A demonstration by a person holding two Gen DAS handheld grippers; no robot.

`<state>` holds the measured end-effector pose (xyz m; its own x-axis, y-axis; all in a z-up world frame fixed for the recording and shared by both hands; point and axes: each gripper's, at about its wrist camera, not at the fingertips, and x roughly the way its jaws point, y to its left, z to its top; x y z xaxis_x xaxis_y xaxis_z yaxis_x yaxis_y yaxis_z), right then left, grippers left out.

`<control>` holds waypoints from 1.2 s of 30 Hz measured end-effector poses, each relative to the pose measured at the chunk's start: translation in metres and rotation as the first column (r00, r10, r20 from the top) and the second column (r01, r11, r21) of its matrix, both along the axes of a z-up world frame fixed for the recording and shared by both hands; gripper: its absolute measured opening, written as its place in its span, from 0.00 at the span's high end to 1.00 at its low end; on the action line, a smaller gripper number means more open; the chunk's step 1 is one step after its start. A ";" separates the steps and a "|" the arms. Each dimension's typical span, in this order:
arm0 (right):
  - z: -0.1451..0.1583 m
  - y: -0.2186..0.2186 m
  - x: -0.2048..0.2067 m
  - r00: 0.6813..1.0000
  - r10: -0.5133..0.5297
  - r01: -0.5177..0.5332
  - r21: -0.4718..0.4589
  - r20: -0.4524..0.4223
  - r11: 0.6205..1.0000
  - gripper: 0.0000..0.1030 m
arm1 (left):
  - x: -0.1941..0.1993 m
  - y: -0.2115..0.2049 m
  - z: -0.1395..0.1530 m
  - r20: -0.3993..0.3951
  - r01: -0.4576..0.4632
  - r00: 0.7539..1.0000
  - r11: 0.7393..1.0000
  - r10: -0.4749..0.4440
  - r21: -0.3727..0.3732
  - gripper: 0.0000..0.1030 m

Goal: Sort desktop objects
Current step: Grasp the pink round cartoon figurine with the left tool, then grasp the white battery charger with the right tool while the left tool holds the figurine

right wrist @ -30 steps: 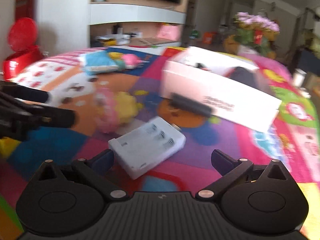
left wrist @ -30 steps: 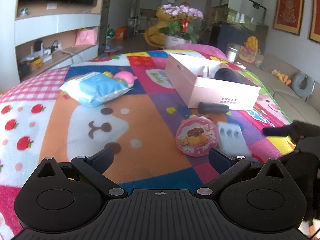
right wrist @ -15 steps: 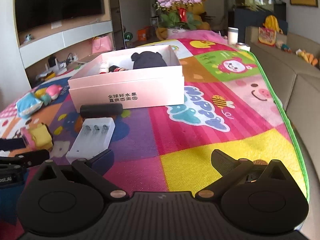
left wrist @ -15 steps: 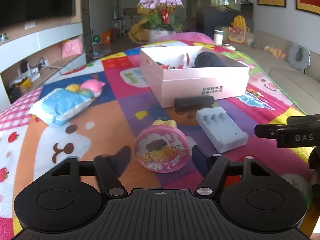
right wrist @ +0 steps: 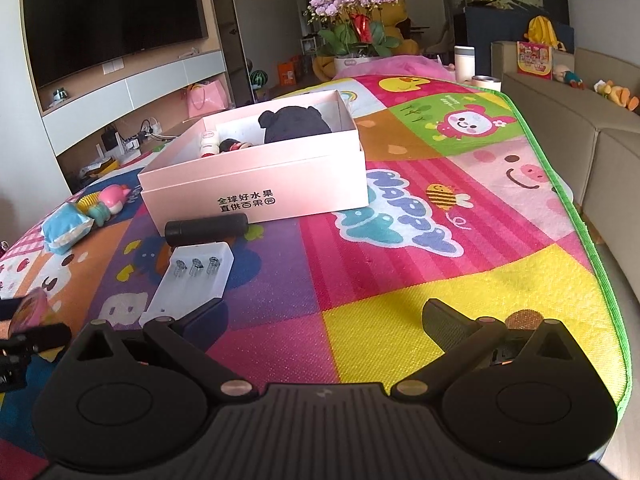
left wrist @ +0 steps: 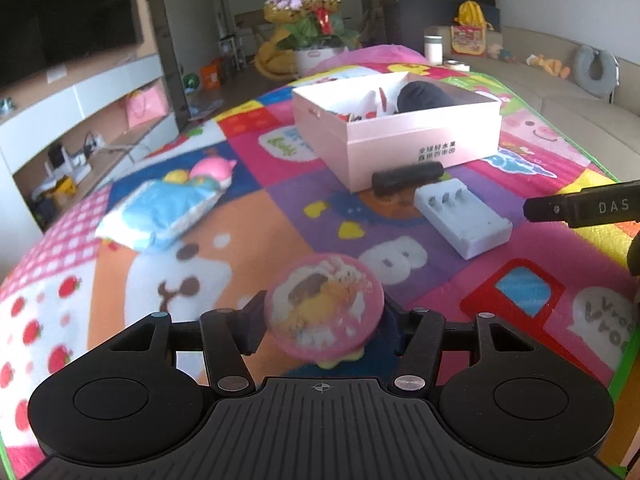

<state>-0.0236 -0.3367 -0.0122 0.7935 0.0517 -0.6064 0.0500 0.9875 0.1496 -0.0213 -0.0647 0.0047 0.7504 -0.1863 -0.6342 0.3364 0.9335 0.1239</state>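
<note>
The left gripper point(left wrist: 322, 322), spread wide a second ago, now has its jaws pinching the round pink tin point(left wrist: 324, 306) and holding it above the play mat point(left wrist: 280, 216), where it lay before. The right gripper point(right wrist: 320, 320) has its jaws spread over bare mat. One pink box point(right wrist: 256, 184) holds a dark cloth bundle point(right wrist: 294, 124) and small bottles. Before it lie one black cylinder point(right wrist: 206, 226) and one white battery charger point(right wrist: 192, 280); one blue packet point(left wrist: 160, 212) sits farther left.

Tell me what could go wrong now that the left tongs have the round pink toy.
The toy sits tilted and is gripped only at its edges in the left tongs, so it might slip. On the way to the box, it could clip the near wall or knock the charger.
</note>
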 end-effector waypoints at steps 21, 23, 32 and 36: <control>0.003 0.077 0.016 0.972 0.227 -0.234 -0.182 -0.061 0.955 0.00 | -0.002 0.036 -0.008 0.011 -0.092 0.995 0.984 0.095 -0.149 0.06; 0.003 0.075 0.018 0.973 0.221 -0.230 -0.246 -0.066 0.941 0.00 | -0.003 0.037 -0.008 0.013 -0.089 0.996 0.983 0.092 -0.158 0.05; 0.001 0.041 0.024 1.000 0.009 -0.010 -0.484 -0.003 0.875 0.00 | -0.002 0.039 -0.008 0.012 -0.090 0.996 0.980 0.094 -0.176 0.03; 0.008 0.041 0.028 0.997 0.069 -0.079 -0.268 -0.047 0.960 0.00 | -0.001 0.039 -0.009 0.005 -0.095 0.995 0.979 0.098 -0.180 0.03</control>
<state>0.0040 -0.2953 -0.0038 0.7706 -0.0600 -0.6345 -0.0242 0.9921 -0.1232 -0.0224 -0.0254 -0.0039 0.7789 -0.2227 -0.5863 0.2434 0.9689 -0.0447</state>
